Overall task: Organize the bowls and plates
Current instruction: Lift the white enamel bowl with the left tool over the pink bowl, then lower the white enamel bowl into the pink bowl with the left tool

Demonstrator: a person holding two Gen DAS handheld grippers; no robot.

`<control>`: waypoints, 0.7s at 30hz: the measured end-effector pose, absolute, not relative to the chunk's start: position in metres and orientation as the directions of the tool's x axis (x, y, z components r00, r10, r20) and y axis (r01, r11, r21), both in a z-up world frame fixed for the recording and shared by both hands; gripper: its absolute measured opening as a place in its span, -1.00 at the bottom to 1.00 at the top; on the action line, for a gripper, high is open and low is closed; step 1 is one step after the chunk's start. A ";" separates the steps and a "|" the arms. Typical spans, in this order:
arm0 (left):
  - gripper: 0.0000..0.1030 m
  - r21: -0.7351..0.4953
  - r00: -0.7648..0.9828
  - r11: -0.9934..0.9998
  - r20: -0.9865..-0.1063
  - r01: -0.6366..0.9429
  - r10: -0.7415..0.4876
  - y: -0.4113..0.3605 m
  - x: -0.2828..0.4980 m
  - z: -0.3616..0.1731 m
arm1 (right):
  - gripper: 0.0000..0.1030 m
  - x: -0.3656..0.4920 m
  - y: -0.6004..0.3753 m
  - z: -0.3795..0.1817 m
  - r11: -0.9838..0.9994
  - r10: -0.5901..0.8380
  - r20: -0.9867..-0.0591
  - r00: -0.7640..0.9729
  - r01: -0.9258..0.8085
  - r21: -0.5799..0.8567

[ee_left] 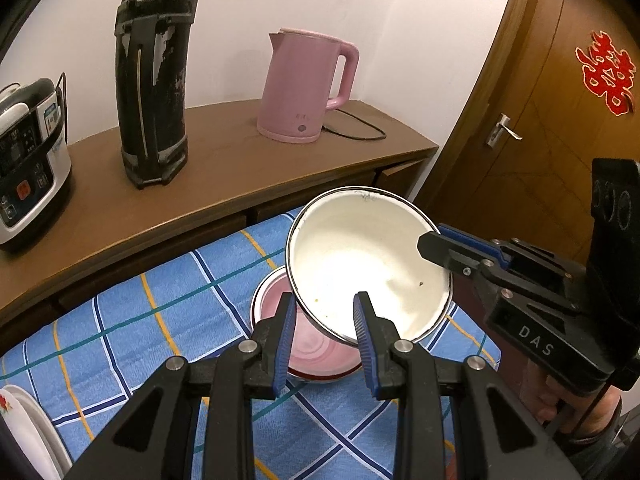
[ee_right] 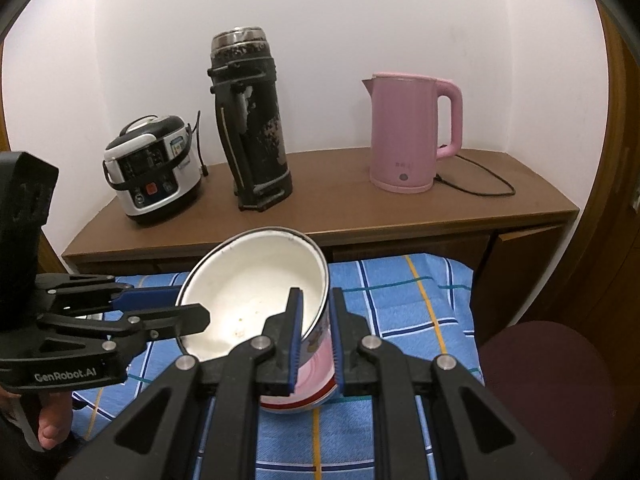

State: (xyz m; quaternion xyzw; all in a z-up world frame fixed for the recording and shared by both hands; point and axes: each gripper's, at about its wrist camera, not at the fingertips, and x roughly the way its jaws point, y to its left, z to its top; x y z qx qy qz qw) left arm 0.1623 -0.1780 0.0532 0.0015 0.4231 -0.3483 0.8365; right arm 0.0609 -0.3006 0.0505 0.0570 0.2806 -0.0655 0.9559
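- Mid-step: white bowl [ee_left: 360, 264] held up at a tilt over the pink bowl [ee_left: 316, 348], which sits on the checked cloth [ee_left: 160, 312].
- Not yet nested. Hard to tell through the fisheye whether the white bowl's lower edge already touches the pink bowl's rim.
- Left gripper [ee_left: 324, 308] clamped on the near rim of the white bowl, one finger inside and one outside the wall.
- Right gripper [ee_right: 316, 304] likewise closed tight on the rim, with the wall pinched between its blue pads.
- Left to do, by the look of it: lower and level the white bowl into the pink one, then let go on both sides.
- Also waiting: a flowered plate [ee_left: 20, 408] at the cloth's near left corner, only partly in view and untouched.
- No finished stack visible anywhere, so probably an early stage.
- Readable writing: "DAS" on the right gripper's body in the left wrist view, and "GenRobot.AI" on the left gripper's body in the right wrist view.
- Red paper-cut character stuck on the door [ee_left: 540, 128].
- Marks on the kettle [ee_right: 404, 136] and the panel of the cooker [ee_right: 154, 168] too small to read.
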 end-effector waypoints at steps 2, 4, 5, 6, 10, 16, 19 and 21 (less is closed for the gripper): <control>-0.38 -0.293 0.394 0.758 -0.714 0.583 -0.579 -0.179 0.164 0.050 | -0.75 0.063 -0.301 0.049 0.985 -0.094 -0.547 0.832 0.159 0.073; -0.38 -0.293 0.391 0.759 -0.718 0.582 -0.576 -0.180 0.165 0.048 | -0.75 0.064 -0.301 0.048 0.985 -0.094 -0.550 0.830 0.160 0.073; -0.38 -0.293 0.390 0.759 -0.719 0.581 -0.575 -0.180 0.165 0.048 | -0.75 0.064 -0.302 0.048 0.985 -0.093 -0.551 0.829 0.159 0.073; -0.38 -0.294 0.388 0.760 -0.720 0.580 -0.575 -0.180 0.165 0.047 | -0.75 0.065 -0.302 0.047 0.985 -0.093 -0.552 0.828 0.159 0.072; -0.38 -0.292 0.389 0.761 -0.721 0.580 -0.573 -0.180 0.165 0.048 | -0.75 0.067 -0.302 0.046 0.985 -0.096 -0.557 0.825 0.161 0.069; -0.38 -0.294 0.388 0.764 -0.724 0.575 -0.571 -0.180 0.166 0.048 | -0.75 0.072 -0.302 0.042 0.985 -0.096 -0.569 0.816 0.162 0.065; -0.38 -0.296 0.384 0.764 -0.726 0.573 -0.570 -0.180 0.167 0.047 | -0.75 0.074 -0.302 0.041 0.985 -0.097 -0.574 0.813 0.163 0.063; -0.38 -0.296 0.382 0.764 -0.728 0.573 -0.569 -0.181 0.168 0.046 | -0.75 0.076 -0.303 0.040 0.984 -0.099 -0.580 0.809 0.165 0.062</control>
